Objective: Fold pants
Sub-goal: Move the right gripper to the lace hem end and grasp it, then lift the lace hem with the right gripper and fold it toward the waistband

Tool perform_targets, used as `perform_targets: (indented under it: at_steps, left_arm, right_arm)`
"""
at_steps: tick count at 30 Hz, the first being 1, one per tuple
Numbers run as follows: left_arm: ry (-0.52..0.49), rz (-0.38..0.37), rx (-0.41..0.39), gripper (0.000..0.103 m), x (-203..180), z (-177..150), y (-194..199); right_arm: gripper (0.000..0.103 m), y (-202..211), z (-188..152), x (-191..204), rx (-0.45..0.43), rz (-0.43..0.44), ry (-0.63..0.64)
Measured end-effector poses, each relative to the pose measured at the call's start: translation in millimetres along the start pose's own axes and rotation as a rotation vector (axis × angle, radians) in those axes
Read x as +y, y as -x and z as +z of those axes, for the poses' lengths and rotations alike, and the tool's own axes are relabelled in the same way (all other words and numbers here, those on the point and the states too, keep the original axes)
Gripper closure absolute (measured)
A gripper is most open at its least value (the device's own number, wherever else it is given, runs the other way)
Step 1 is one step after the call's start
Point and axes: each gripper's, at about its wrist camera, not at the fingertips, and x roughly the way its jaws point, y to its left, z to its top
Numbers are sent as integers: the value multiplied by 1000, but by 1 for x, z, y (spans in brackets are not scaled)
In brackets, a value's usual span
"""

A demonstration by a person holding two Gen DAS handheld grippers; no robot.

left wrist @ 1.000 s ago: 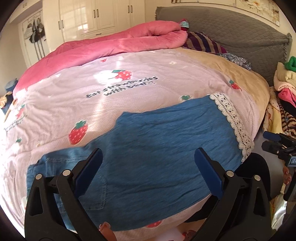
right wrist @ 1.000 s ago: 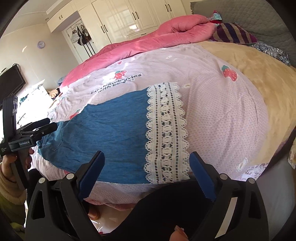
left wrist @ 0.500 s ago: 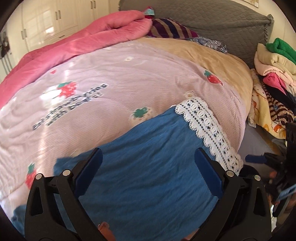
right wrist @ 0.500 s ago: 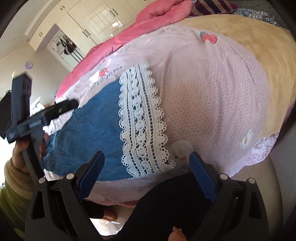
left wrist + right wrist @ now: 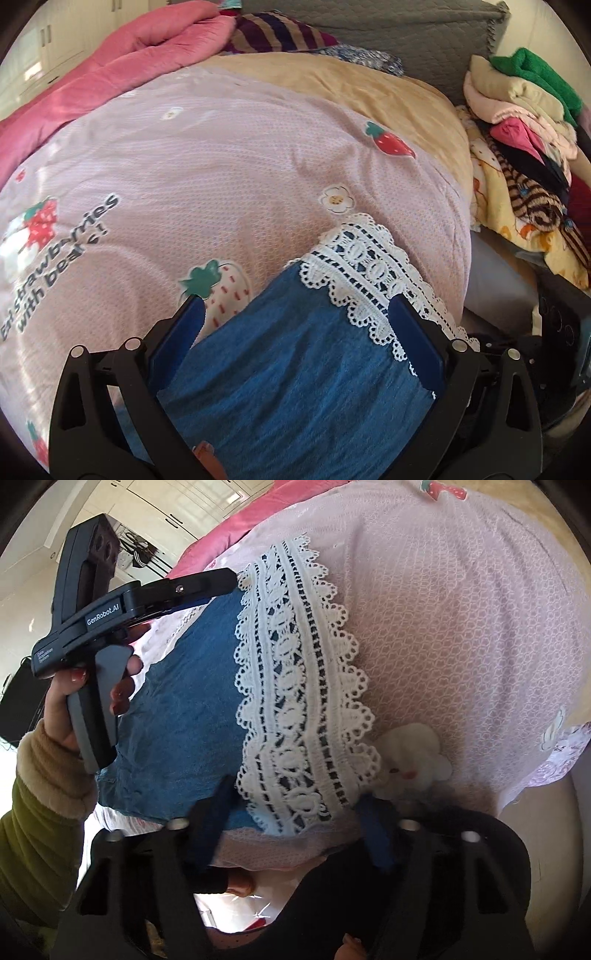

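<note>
matt blue denim pants [image 5: 303, 373], openwork white lace hem [image 5: 295, 701], waffle-textured quilt [image 5: 229, 155]

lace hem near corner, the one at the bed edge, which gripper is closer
Right. The right gripper straddles that corner of the lace hem, jaws closing around it. The left gripper is open over the hem's far end on the blue pants.

The left gripper [image 5: 295, 314] points steeply down, its two blue-padded jaws standing wide apart with nothing pinched between the pads. Seen from the right wrist, a hand [image 5: 79, 698] wraps its grey handle, fingers curled around the front, a tan cuff and green sleeve [image 5: 33, 812] behind the wrist. The right gripper [image 5: 295, 805] also tilts downward, and its jaws are closing; lace-edged fabric lies between the pads, which do not yet press it.
</note>
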Motion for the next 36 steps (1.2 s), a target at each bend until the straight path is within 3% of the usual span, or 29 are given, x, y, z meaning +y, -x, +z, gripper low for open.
perform_targets:
  at_steps: [3,6,9,12,16,20,31,36]
  left_arm:
    - [-25,-43,41,10,0,2,-12]
    - [-81,-62,62,16,-2,2,-20]
    - [-95,-138,78,24,-2,6,-28]
    - [-97,-189,100,39,-2,9,-36]
    - [-87,-240,98,66,-2,9,-34]
    - [-68,-267,75,89,2,6,-27]
    - [5,-383,-141,90,34,-3,37]
    - [51,-406,-237,90,59,-21,78]
  right_arm:
    - [69,9,-4,2,-37,60,-12]
    - [70,20,-8,7,-83,90,-2]
    - [70,24,-8,6,-95,108,-8]
    - [67,22,-11,-1,-83,125,-58]
    - [69,19,-16,-2,-76,115,-90]
    - [73,21,-15,15,-114,73,-39]
    - [75,51,-15,85,-260,4,208]
    - [75,47,-12,137,-264,-10,380]
